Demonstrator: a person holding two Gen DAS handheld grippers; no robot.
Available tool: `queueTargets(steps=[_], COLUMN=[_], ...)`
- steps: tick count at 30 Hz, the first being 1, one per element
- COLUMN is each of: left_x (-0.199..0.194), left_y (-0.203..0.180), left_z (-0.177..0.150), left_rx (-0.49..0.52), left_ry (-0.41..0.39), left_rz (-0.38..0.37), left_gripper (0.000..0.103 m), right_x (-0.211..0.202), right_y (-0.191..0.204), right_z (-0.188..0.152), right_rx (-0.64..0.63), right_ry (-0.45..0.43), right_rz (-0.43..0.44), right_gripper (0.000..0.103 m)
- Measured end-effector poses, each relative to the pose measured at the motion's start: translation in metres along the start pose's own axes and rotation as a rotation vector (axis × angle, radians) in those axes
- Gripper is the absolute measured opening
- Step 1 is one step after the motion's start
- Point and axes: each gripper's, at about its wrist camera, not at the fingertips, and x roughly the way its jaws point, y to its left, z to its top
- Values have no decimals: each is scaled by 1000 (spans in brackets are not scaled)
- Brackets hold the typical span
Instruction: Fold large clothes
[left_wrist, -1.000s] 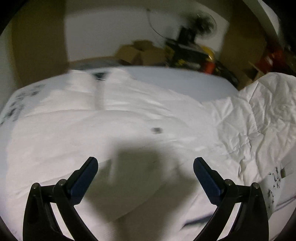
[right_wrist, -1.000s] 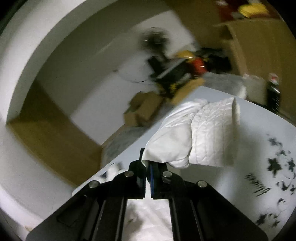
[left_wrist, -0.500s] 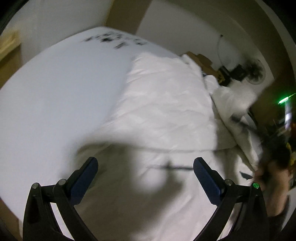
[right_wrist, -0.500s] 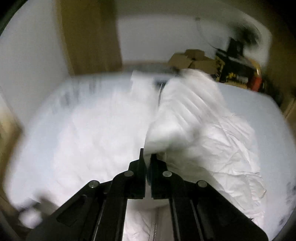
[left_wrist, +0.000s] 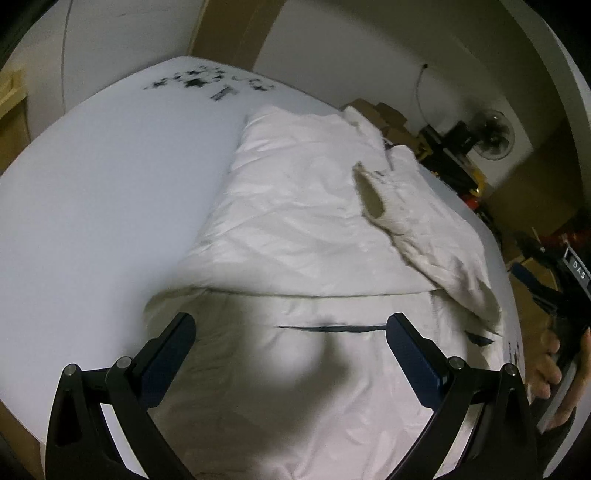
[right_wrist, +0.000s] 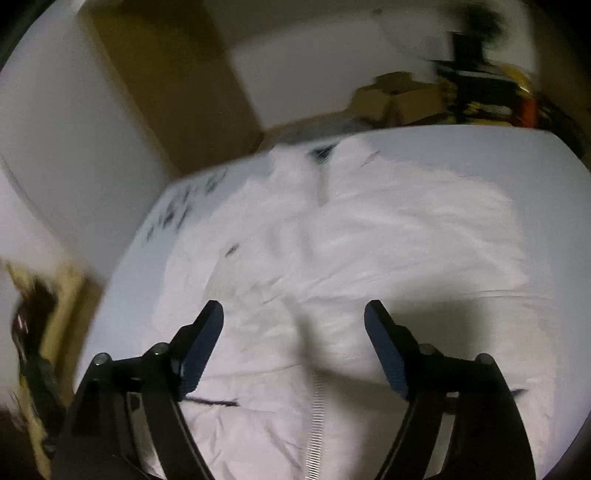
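Note:
A large white padded jacket (left_wrist: 303, 221) lies on the white table (left_wrist: 110, 177), with both sleeves folded in over its body. A sleeve with a furry cuff (left_wrist: 373, 195) lies across its right side. My left gripper (left_wrist: 291, 336) is open and empty, hovering over the jacket's near hem by a dark pocket slit (left_wrist: 332, 328). In the right wrist view the jacket (right_wrist: 369, 240) shows blurred, with its zipper (right_wrist: 314, 413) running toward me. My right gripper (right_wrist: 295, 328) is open and empty above the jacket's lower part.
Black floral print marks the table's far corner (left_wrist: 207, 81). Cardboard boxes (left_wrist: 384, 114), a fan (left_wrist: 493, 134) and dark clutter stand beyond the table. The person's other hand and gripper (left_wrist: 561, 350) show at the right edge. Wooden furniture (right_wrist: 44, 314) stands left of the table.
My right gripper carried the held sleeve over the jacket body, then opened and let it go. My left gripper stayed open and swung round to the jacket's hem end.

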Motion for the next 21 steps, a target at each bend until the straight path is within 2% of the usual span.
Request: queueTargets(steps=[3, 5, 8, 10, 12, 13, 15, 16, 18, 19, 21], left_x=[-3, -2, -3, -4, -8, -9, -17, -20, -25, -27, -30], left_y=[-6, -9, -23, -27, -29, -26, -16, -11, 0, 4, 12], left_z=[-1, -2, -10, -15, -21, -24, -29, -30, -32, -33, -35], left_rx=[-2, -13, -2, 20, 39, 39, 29, 23, 1, -8, -27], left_ry=[-3, -3, 16, 24, 33, 36, 33, 29, 22, 22, 19], left_rz=[20, 24, -6, -5, 6, 8, 15, 23, 47, 46, 36], left_gripper=[103, 103, 103, 103, 103, 103, 103, 103, 103, 103, 103], right_x=[-9, 8, 47, 74, 127, 136, 132, 123, 96, 86, 67], right_y=[-47, -56, -37, -19, -14, -16, -11, -11, -23, -29, -51], right_z=[11, 24, 24, 13, -4, -9, -12, -11, -3, 0, 3], right_rx=[81, 106, 57, -26, -97, -116, -169, -155, -76, -66, -45], right_ry=[-27, -8, 80, 122, 283, 299, 268, 260, 174, 138, 45], right_rz=[-82, -63, -18, -84, -196, -218, -231, -211, -179, -209, -350], right_gripper=[79, 66, 66, 66, 73, 74, 75, 75, 75, 75, 76])
